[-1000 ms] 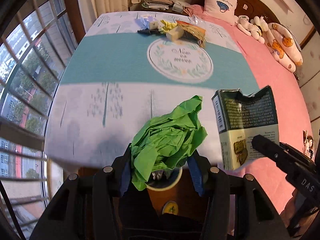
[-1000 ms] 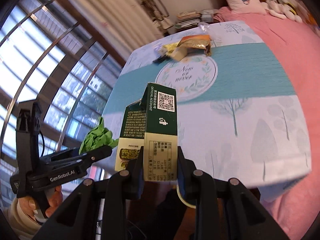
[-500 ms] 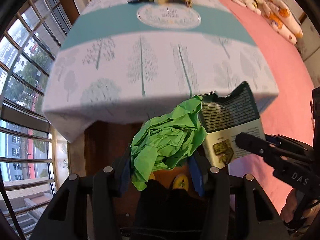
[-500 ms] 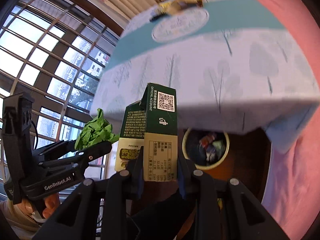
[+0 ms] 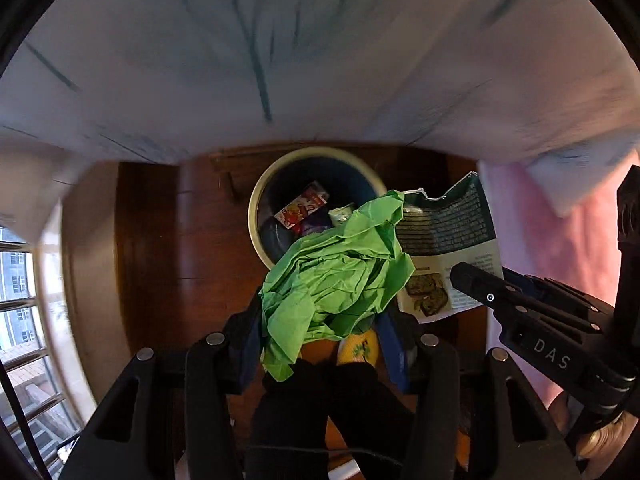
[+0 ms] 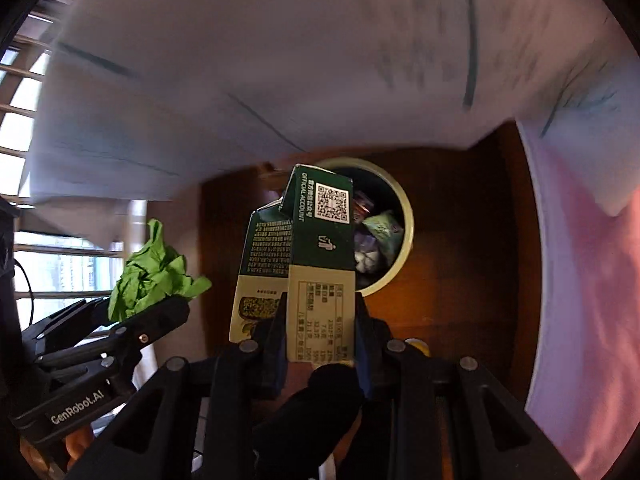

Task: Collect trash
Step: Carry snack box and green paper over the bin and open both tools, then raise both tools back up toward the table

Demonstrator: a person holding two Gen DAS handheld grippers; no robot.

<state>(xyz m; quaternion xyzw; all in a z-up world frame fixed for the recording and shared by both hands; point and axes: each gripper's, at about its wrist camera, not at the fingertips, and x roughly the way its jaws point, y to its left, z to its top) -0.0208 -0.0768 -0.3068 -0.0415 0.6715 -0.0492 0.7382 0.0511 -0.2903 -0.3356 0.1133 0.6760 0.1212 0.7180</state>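
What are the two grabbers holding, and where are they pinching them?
The left gripper pinches the crumpled green paper at its lower end. The right gripper pinches the green carton by its pale bottom end. Both hang above the trash bin.

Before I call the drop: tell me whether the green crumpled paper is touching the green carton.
Apart. The right wrist view shows open background between the green crumpled paper and the green carton; the left wrist view only overlaps them.

Black fingers (image 5: 390, 344) — silver screws, white lettering
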